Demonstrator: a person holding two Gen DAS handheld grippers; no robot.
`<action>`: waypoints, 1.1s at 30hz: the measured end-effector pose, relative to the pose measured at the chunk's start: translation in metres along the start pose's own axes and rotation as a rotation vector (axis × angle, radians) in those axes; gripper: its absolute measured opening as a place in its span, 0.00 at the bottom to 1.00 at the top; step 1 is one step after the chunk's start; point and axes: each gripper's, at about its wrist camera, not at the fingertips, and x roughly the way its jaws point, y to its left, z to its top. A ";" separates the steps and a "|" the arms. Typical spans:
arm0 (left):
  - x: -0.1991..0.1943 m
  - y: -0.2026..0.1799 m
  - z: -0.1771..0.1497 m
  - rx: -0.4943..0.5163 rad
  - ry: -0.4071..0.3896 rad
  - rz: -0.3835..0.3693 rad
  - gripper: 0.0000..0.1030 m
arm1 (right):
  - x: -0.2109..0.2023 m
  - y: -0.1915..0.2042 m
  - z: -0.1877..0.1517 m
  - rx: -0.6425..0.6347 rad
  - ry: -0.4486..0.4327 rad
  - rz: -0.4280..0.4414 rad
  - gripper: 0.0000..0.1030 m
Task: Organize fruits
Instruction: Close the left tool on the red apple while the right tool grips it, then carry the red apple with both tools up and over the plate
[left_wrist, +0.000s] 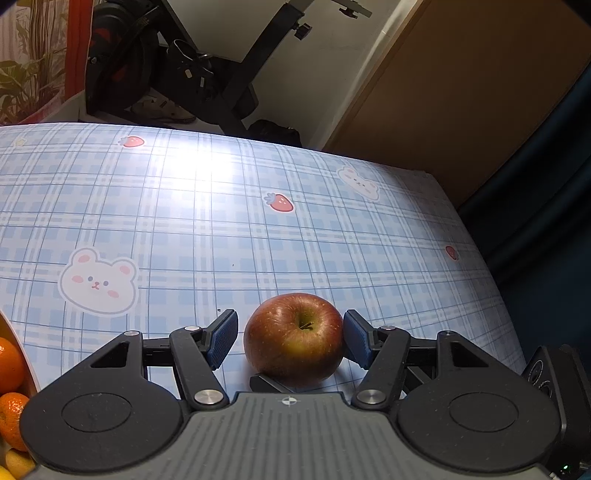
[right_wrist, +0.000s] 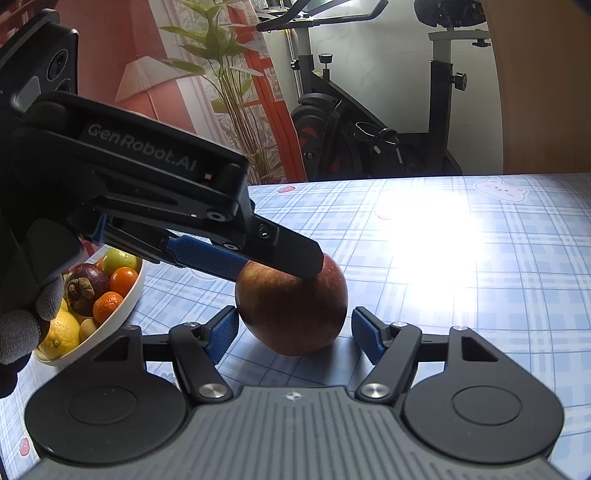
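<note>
Left tool straddles the red apple on the bench, jaws spread, its 3 o'clock pad seemingly touching the skin and its 9 o'clock pad just clear. Right tool, also released, brackets the same apple from another side. If both close together, the round fruit may squirt out; uneven pad contact could roll it short of the bowl at 9 o'clock.
</note>
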 end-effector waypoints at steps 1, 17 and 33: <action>0.001 0.000 -0.001 0.001 0.003 -0.003 0.63 | 0.000 0.000 0.000 0.000 -0.001 0.002 0.67; -0.043 0.007 -0.006 0.043 -0.020 -0.009 0.60 | -0.013 0.026 0.012 -0.023 -0.014 0.071 0.63; -0.178 0.109 0.001 -0.054 -0.115 0.054 0.60 | 0.021 0.162 0.058 -0.246 -0.021 0.250 0.63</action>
